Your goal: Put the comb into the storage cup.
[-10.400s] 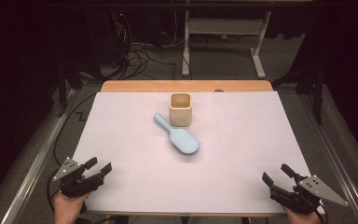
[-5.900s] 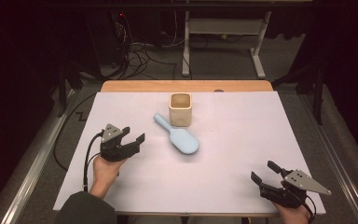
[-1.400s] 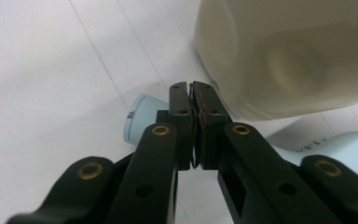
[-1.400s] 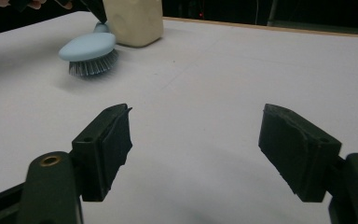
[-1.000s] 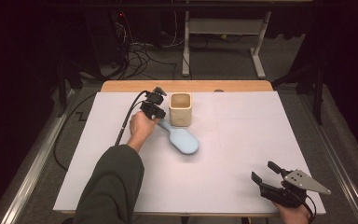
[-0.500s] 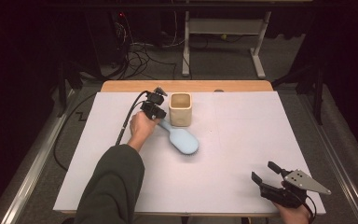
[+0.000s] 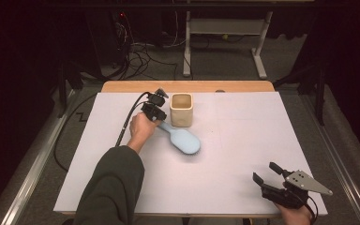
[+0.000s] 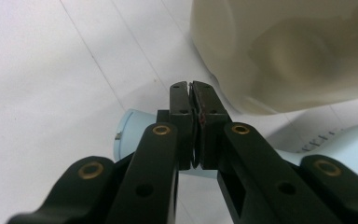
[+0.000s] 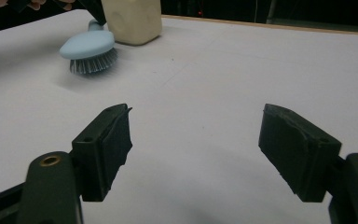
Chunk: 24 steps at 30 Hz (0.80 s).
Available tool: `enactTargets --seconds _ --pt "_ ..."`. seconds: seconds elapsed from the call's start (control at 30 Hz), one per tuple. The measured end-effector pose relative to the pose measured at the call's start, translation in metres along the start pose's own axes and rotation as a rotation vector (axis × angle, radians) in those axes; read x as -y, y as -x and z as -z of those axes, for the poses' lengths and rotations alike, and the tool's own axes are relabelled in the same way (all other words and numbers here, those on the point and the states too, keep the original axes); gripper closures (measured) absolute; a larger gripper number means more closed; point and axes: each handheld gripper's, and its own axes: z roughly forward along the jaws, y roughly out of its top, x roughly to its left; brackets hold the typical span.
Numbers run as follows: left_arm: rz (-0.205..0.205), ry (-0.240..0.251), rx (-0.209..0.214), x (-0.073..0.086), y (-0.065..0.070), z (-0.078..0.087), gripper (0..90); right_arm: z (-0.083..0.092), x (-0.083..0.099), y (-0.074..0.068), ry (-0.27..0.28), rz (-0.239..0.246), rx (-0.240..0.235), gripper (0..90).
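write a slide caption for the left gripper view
Left gripper shut on the light blue plastic brush handle beside the cream square cup.

Brush [image 7: 183,140] on table [image 7: 243,140], before cup [image 7: 181,109].

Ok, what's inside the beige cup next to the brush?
From the high view the cup looks empty near the rim, only beige inner walls showing. Its bottom is hidden by the front wall, so I can't rule out something small.

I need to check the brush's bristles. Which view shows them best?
The right gripper view: the brush shows side-on, dark bristles under its blue head. The high view gives only the blue back from above; the left gripper view catches just the handle.
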Motion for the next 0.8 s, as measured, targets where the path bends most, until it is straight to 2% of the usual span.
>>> enactTargets --seconds 0.37,0.8 --pt "-0.031 -0.032 0.006 0.009 0.008 0.001 86.9 0.0 0.0 0.0 -0.001 0.006 0.006 25.9" --pt "-0.037 -0.026 0.025 0.027 0.009 0.009 87.1 0.0 0.0 -0.001 -0.004 0.01 0.009 25.9"
